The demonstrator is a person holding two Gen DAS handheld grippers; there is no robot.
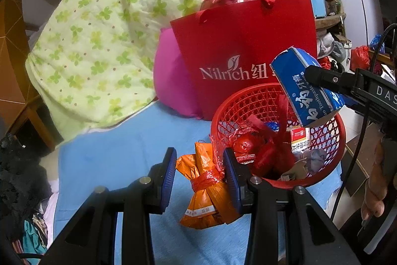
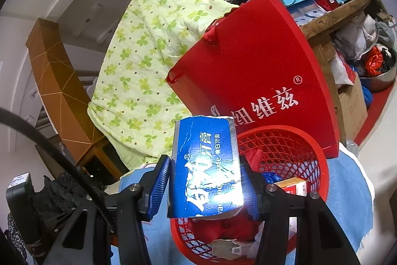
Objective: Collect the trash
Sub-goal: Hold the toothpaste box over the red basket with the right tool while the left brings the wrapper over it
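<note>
Two claws (image 1: pixel 199 175) (image 2: pixel 203 186), one basket (image 1: pixel 330 160)

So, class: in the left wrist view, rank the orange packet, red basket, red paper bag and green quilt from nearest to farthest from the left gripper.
1. Orange packet, between the left gripper pads.
2. Red basket, just right.
3. Red paper bag, behind the basket.
4. Green quilt, far back left.

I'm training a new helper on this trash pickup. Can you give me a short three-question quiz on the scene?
1. True or false: the right tongs hold the blue toothpaste box above the red mesh basket.
2. What do the left tongs grip?
A. pink cushion
B. orange packet bundle
C. red gift bag
3. Fill in: the basket sits on a light ____ cloth.

Key: 1 true; 2 B; 3 blue.
</note>
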